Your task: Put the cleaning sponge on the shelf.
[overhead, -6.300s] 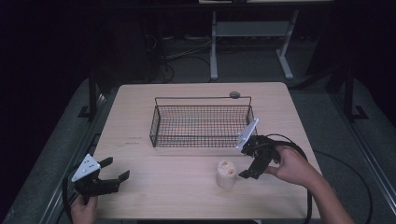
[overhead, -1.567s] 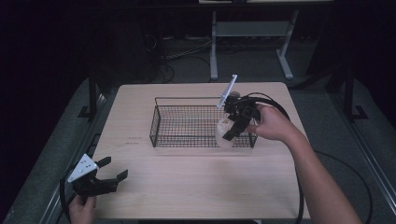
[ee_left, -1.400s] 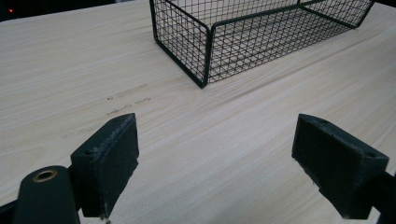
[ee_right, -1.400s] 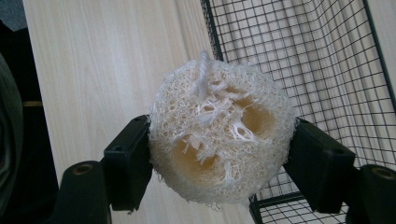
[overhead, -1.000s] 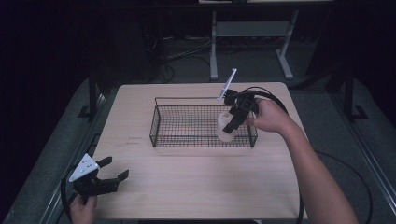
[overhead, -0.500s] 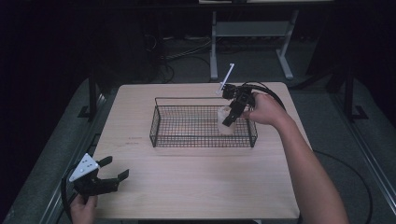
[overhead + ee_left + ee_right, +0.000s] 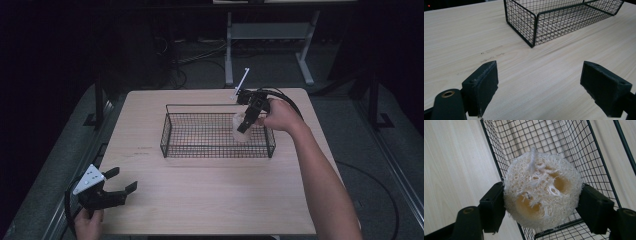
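Presently the loofah sponge [image 7: 542, 198] sits pinched between the right gripper [image 7: 248, 116] fingers [image 7: 492, 206], one pad on each flank, held over the right end of the wire basket [image 7: 170, 134] (cut face toward the camera). Right forearm extended across the table [image 7: 210, 200]. Left gripper [image 7: 107, 192] at the near left corner, fingers spread, holding nothing.

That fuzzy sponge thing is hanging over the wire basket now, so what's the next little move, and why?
Probably lower it a bit further and then open the tongs. The right tongs grip the loofah sponge by both sides, and the right gripper view shows it above the wire basket, near its right end. The left tongs rest open near the table's corner.
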Demonstrator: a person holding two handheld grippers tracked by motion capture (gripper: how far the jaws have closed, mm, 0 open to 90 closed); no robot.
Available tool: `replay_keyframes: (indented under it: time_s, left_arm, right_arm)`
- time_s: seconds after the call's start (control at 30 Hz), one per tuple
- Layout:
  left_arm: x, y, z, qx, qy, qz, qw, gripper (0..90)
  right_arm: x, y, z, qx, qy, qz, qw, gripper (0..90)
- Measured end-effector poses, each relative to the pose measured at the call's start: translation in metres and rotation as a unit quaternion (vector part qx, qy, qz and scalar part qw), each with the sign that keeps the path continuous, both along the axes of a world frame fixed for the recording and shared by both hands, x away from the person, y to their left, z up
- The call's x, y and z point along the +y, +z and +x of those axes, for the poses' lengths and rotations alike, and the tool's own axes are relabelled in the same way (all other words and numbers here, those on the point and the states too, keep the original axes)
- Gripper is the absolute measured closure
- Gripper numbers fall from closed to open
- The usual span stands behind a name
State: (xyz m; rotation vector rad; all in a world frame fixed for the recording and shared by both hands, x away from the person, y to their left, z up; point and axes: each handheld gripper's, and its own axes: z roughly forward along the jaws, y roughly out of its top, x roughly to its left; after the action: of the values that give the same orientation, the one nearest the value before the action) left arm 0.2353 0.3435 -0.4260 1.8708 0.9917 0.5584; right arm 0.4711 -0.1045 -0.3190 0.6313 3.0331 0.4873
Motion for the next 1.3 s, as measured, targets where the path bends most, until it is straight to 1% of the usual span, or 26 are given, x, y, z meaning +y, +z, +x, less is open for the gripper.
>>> replay_keyframes:
  time_s: [0.07, 0.27, 0.43, 0.63, 0.7, 0.77, 0.8, 0.87, 0.93, 1.17, 1.2, 1.3]
  left_arm:
    - [0.000, 0.000, 0.000, -0.001, 0.001, 0.000, 1.0000, 13.9]
    - [0.000, 0.001, 0.000, -0.002, 0.000, 0.000, 1.0000, 14.0]
    - [0.001, 0.001, -0.001, -0.002, 0.001, 0.000, 1.0000, 13.9]
    - [0.001, 0.001, -0.001, -0.003, 0.000, -0.003, 1.0000, 14.0]
    - [0.001, 0.001, -0.001, -0.003, 0.000, -0.003, 1.0000, 13.9]
    - [0.001, 0.001, -0.001, -0.003, 0.000, -0.003, 1.0000, 13.9]
    - [0.001, 0.001, -0.001, -0.003, 0.000, -0.003, 1.0000, 13.9]
    - [0.001, 0.001, -0.001, -0.002, 0.000, -0.002, 1.0000, 13.9]
    - [0.001, 0.001, -0.001, -0.002, 0.000, -0.002, 1.0000, 14.0]
    - [0.001, 0.001, 0.000, -0.003, 0.001, -0.005, 1.0000, 13.9]
    - [0.000, 0.001, 0.000, -0.002, 0.000, -0.003, 1.0000, 14.0]
    - [-0.001, 0.001, 0.000, -0.001, 0.000, -0.003, 1.0000, 14.0]
  right_arm:
    - [-0.001, -0.003, 0.002, 0.003, -0.006, 0.004, 1.0000, 28.0]
    - [-0.005, -0.012, 0.009, 0.010, -0.018, 0.006, 0.9998, 28.0]
    - [-0.004, -0.017, 0.011, 0.012, -0.016, -0.001, 0.9998, 28.0]
    - [0.002, -0.025, 0.013, 0.021, -0.015, -0.006, 0.9996, 28.0]
    - [0.003, -0.031, 0.014, 0.026, -0.016, 0.000, 0.9995, 28.0]
    - [0.003, -0.033, 0.014, 0.027, -0.016, 0.000, 0.9995, 28.0]
    - [0.002, -0.038, 0.014, 0.030, -0.019, 0.001, 0.9994, 28.0]
    - [0.002, -0.040, 0.015, 0.032, -0.019, 0.003, 0.9993, 28.0]
    - [0.002, -0.046, 0.015, 0.035, -0.016, -0.005, 0.9992, 28.0]
    - [-0.001, -0.051, 0.015, 0.036, -0.022, 0.010, 0.9991, 28.0]
    - [-0.002, -0.054, 0.015, 0.037, -0.022, 0.013, 0.9990, 28.0]
    - [-0.004, -0.057, 0.015, 0.038, -0.025, 0.010, 0.9989, 28.0]
